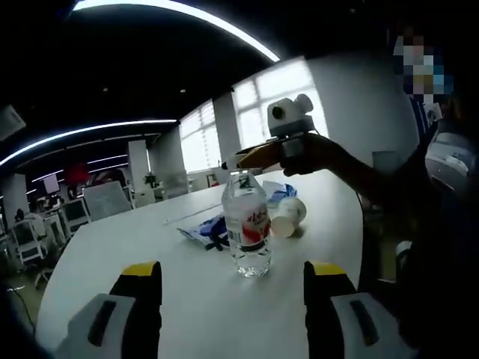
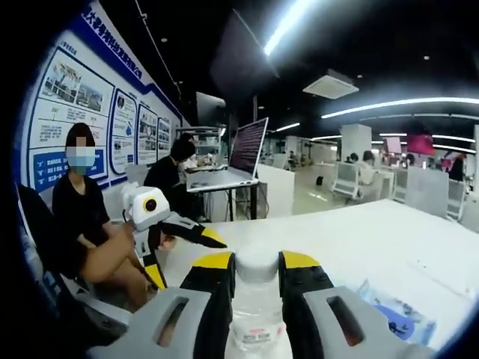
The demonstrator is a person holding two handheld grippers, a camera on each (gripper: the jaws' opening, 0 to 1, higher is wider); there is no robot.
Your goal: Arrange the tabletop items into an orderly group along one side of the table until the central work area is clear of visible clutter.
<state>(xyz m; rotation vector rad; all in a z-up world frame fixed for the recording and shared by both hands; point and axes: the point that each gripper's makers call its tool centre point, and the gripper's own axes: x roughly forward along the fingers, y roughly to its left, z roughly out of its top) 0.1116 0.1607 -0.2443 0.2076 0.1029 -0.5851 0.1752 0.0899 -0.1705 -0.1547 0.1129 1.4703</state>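
The white table [image 1: 150,247] carries a loose cluster at its middle, so most tidying looks undone. The bottle [image 1: 246,224] stands upright there; just behind it lie a blue wrapper [image 1: 203,230] and a tipped paper cup [image 1: 288,217]. The right tongs [image 2: 256,280] clasp the bottle's neck. The left tongs [image 1: 232,280] stand wide and empty, short of the bottle. The left gripper view shows the cup; the right gripper view shows what may be the wrapper.

The left gripper view looks low across the white round table [image 1: 150,247] from its near edge toward the windows. The right gripper view faces back, pressed close. Both share the clear plastic water bottle [image 1: 246,228] [image 2: 256,299].
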